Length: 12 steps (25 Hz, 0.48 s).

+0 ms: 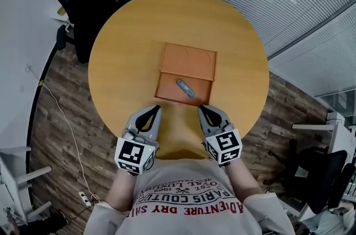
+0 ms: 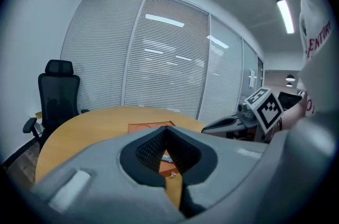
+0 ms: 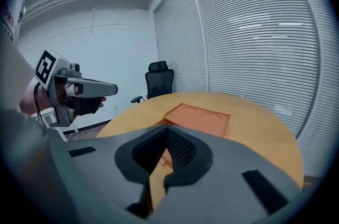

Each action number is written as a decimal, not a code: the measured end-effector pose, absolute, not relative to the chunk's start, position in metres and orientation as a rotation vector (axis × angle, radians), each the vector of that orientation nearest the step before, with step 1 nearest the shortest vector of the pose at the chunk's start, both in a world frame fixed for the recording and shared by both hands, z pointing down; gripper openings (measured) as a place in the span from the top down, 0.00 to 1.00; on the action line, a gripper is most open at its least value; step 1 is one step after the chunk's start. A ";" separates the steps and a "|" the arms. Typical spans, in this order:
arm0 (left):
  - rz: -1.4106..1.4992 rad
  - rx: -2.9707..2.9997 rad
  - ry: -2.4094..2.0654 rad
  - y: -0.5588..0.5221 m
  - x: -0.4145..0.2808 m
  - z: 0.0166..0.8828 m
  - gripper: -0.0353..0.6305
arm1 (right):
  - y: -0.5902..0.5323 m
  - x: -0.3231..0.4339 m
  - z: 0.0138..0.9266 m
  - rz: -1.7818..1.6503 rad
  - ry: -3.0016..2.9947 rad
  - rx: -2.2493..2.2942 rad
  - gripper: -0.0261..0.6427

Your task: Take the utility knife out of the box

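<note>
Reaching in with both pairs of jaws pressed together, as they stand now, is the plainest way this could fail. The left gripper (image 1: 156,111) and the right gripper (image 1: 202,110) each show tips meeting with nothing between them, and closed tips would only shove the utility knife (image 1: 186,88) about instead of taking it. Both hover over the table (image 1: 125,56) near its lower edge in the head view, short of the box (image 1: 166,88), which lies open at the centre of the frame with its lid (image 1: 187,60) folded back toward the top. The knife lies slantwise in the lower half of the box, flat and low against its floor. I judge that jaws opened too little, or lined up along its length rather than across it, would slip off or pinch only one end and let it swing. The box looks light and nothing steadies it; a grab from one side could slide it up the table or lift it along with the knife — a fair reason to press the other gripper on the near wall. Coming down too steeply risks jamming a tip on that same wall.
</note>
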<state>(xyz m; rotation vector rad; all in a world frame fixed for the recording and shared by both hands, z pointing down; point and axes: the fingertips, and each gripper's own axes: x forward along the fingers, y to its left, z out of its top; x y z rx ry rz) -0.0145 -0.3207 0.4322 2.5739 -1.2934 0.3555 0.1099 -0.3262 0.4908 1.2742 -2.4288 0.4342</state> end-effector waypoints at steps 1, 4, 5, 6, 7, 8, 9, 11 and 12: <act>0.360 2.578 -1.270 -0.327 -0.016 0.436 0.95 | -0.333 0.107 0.496 0.443 -2.410 1.281 0.95; 0.373 2.587 -1.221 -0.344 -0.024 0.448 0.95 | -0.348 0.098 0.515 0.466 -2.344 1.263 0.95; 0.375 2.590 -1.211 -0.350 -0.026 0.452 0.95 | -0.353 0.095 0.523 0.467 -2.319 1.247 0.95; 0.376 2.593 -1.204 -0.356 -0.028 0.455 0.95 | -0.359 0.092 0.530 0.464 -2.295 1.230 0.95; 0.375 2.596 -1.198 -0.361 -0.031 0.459 0.96 | -0.364 0.089 0.538 0.460 -2.272 1.209 0.95; 0.374 2.596 -1.193 -0.366 -0.033 0.462 0.95 | -0.369 0.086 0.546 0.455 -2.250 1.186 0.94; 0.374 2.593 -1.189 -0.370 -0.035 0.466 0.95 | -0.374 0.083 0.553 0.453 -2.230 1.161 0.91; 0.373 2.579 -1.182 -0.377 -0.041 0.474 0.95 | -0.383 0.077 0.567 0.452 -2.192 1.122 0.87; 0.370 2.569 -1.180 -0.380 -0.045 0.477 0.95 | -0.387 0.075 0.573 0.452 -2.171 1.110 0.85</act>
